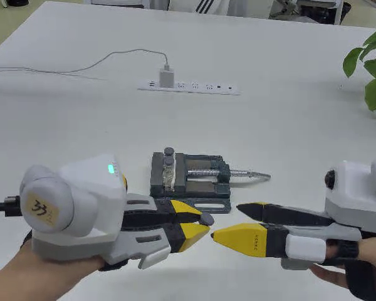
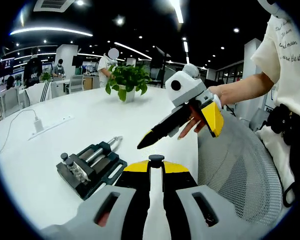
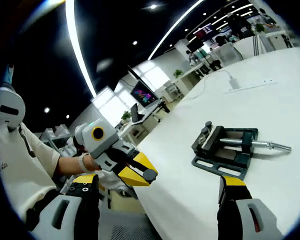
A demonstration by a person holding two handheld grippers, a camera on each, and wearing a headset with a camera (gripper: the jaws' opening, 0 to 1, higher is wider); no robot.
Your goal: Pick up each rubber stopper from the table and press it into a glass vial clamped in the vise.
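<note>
My left gripper [image 1: 203, 224] is shut on a small grey rubber stopper [image 1: 206, 219], held at its yellow-tipped jaw ends [image 2: 156, 165] just above the table's near edge. The dark vise [image 1: 189, 180] sits a little beyond it. Two glass vials [image 1: 169, 169] stand clamped at the vise's left end, each with a grey stopper [image 1: 169, 152] on top. My right gripper [image 1: 225, 221] is open and holds nothing, its tips pointing left at the held stopper [image 3: 150, 175]. The vise [image 3: 225, 145] lies past the right gripper's own jaws [image 3: 157, 185].
A white power strip [image 1: 188, 86] with a plugged charger [image 1: 167, 75] and its cable lies farther back on the white table [image 1: 288, 132]. A potted plant [image 1: 371, 63] stands at the right edge. The vise screw handle [image 1: 250, 175] sticks out to the right.
</note>
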